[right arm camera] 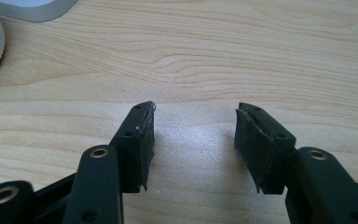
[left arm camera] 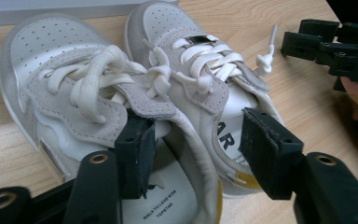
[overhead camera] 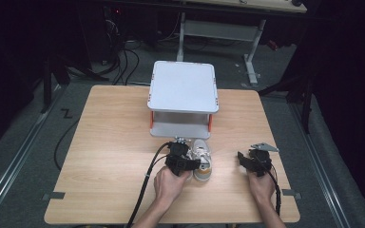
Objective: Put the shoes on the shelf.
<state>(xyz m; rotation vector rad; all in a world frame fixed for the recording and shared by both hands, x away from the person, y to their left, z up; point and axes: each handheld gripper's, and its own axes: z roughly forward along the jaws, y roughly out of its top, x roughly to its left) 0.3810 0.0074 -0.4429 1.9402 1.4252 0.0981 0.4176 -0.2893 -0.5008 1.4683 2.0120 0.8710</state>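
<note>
I saw left gripper with jaws spread across heel of right shoe, one jaw inside left shoe collar. Pair sat side by side on table, just before grey shelf. Right gripper hung wide open over bare wood, apart from shoes.

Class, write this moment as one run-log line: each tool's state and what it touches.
left tool: open, jaws straddling side wall of one shoe | right tool: open, over bare table | second shoe alongside | shelf behind
</note>
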